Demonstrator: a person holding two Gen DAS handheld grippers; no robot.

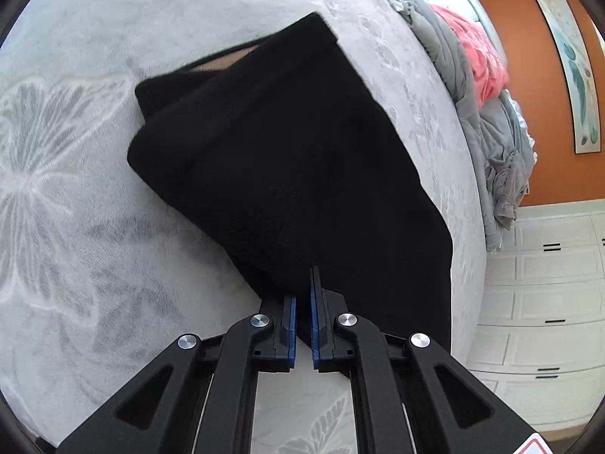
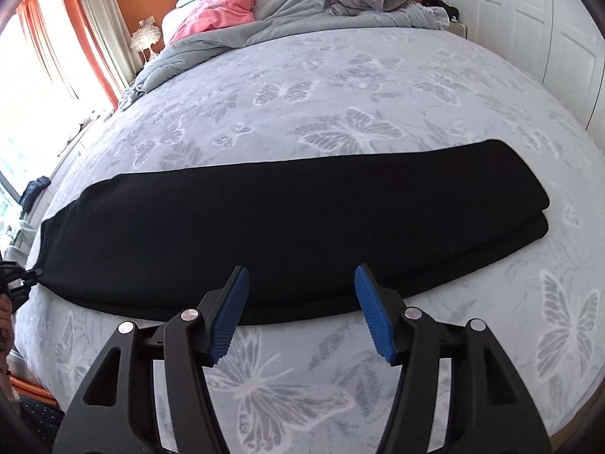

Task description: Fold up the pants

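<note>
Left gripper (image 1: pixel 302 302): jaws clamped on the near end of the folded black fabric pants (image 1: pixel 287 159). Right gripper (image 2: pixel 300 314): jaws parted, empty, just short of the pants' long edge. Pants lie flat on the grey butterfly-print bed cover (image 2: pixel 340 75); rumpled grey duvet (image 2: pixel 302 11) beyond.

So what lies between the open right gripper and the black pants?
Nothing: in the right wrist view, the right gripper hovers over the pants near edge, only butterfly bedspread below.

Location: a home bedroom, indicated by the butterfly-print bed (image 2: pixel 340 87), rumpled duvet (image 2: pixel 287 7) at upper centre, and white wardrobe doors (image 2: pixel 529 19) at upper right.
</note>
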